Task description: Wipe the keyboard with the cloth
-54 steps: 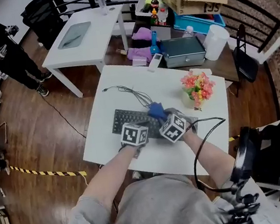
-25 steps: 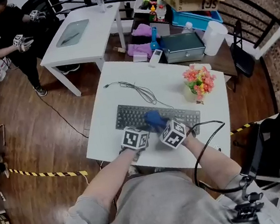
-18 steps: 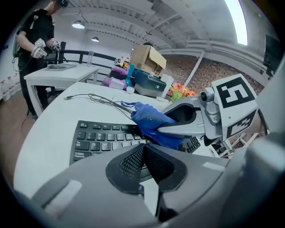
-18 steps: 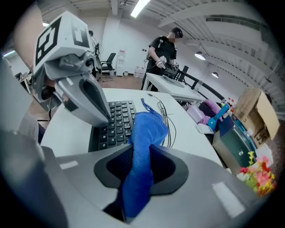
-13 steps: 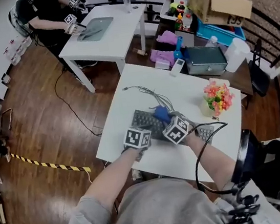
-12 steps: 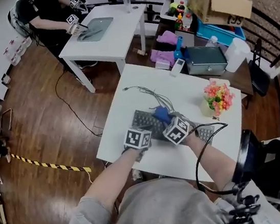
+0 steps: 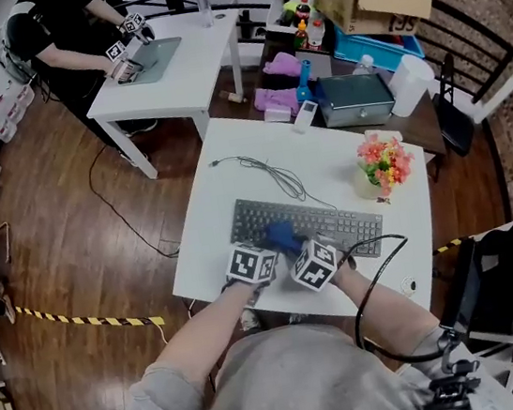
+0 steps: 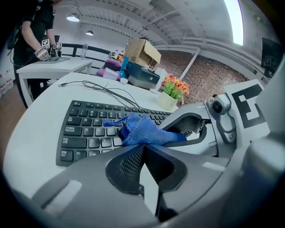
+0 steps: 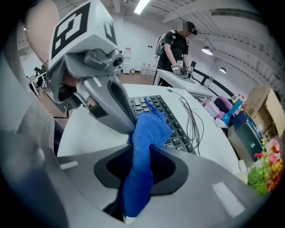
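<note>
The right gripper is clamped on the blue woven cloth, whose free end rests on the keys of the black rectangular keyboard, in its left half in the head view. The left gripper has its 2 jaws together, empty, just beside the cloth. The keyboard lies on the white rectangular table.
</note>
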Demonstrator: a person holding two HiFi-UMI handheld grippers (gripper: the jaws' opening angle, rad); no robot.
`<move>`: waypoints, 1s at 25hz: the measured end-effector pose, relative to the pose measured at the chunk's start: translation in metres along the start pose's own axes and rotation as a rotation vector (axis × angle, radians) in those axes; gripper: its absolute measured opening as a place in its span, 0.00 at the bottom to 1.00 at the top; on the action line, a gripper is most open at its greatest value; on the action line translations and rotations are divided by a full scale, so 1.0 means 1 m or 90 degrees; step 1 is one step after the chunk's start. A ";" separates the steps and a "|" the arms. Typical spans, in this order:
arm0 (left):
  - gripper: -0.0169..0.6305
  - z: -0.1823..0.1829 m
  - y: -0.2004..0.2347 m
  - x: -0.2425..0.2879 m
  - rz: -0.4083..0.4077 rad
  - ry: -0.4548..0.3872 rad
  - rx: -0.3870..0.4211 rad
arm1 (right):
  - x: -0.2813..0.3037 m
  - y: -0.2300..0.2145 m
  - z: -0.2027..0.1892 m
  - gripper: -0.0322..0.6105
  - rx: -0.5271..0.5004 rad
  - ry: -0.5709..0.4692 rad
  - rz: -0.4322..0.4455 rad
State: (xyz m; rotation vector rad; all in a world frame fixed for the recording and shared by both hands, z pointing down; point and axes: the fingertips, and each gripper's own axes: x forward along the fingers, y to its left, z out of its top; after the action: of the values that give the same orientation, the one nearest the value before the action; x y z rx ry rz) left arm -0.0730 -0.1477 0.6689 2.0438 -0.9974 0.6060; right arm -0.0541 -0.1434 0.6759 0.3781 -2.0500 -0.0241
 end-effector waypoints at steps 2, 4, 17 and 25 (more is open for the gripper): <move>0.03 -0.008 -0.002 0.001 -0.008 0.005 -0.001 | 0.000 0.006 -0.003 0.22 -0.001 0.006 -0.003; 0.03 -0.014 -0.002 0.002 -0.015 0.009 -0.001 | 0.000 0.007 -0.005 0.22 0.000 0.012 -0.005; 0.03 0.031 0.065 -0.028 0.022 -0.042 -0.024 | 0.029 -0.044 0.061 0.22 -0.040 0.002 -0.028; 0.03 0.055 0.104 -0.044 0.051 -0.057 -0.041 | 0.056 -0.069 0.100 0.22 -0.044 -0.007 -0.040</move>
State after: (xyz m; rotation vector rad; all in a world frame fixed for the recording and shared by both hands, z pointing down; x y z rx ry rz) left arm -0.1787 -0.2133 0.6511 1.9979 -1.1406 0.5204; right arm -0.1470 -0.2381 0.6626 0.3999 -2.0413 -0.1347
